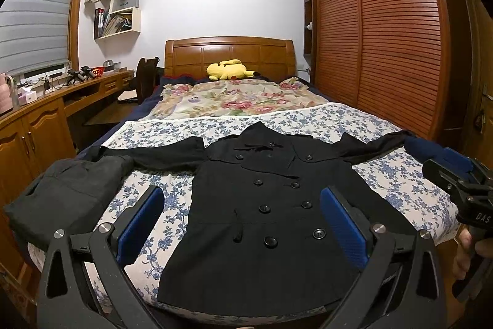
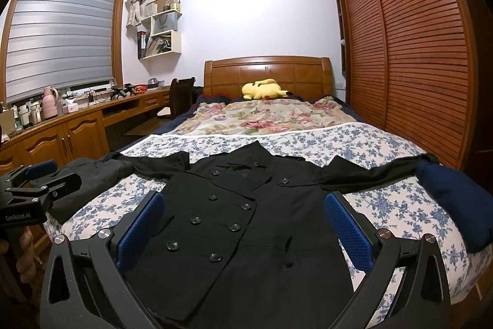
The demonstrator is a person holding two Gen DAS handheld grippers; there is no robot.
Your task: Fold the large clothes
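Plainly, the black coat [image 1: 271,205] lies flat and face up across the foot of the bed [image 1: 385,119], both sleeves spread, with nothing folded yet. The left gripper [image 1: 240,224] and right gripper [image 2: 243,227] hover above its hem, jaws wide and empty. The thick, buttoned cloth could slip from a shallow pinch, and the right sleeve, touching the navy bundle [image 2: 456,205], might drag it along.

A yellow plush toy [image 1: 228,69] lies at twelve o'clock by the wooden headboard [image 1: 229,51]; slatted wardrobe doors [image 1: 385,33] stand at three o'clock.
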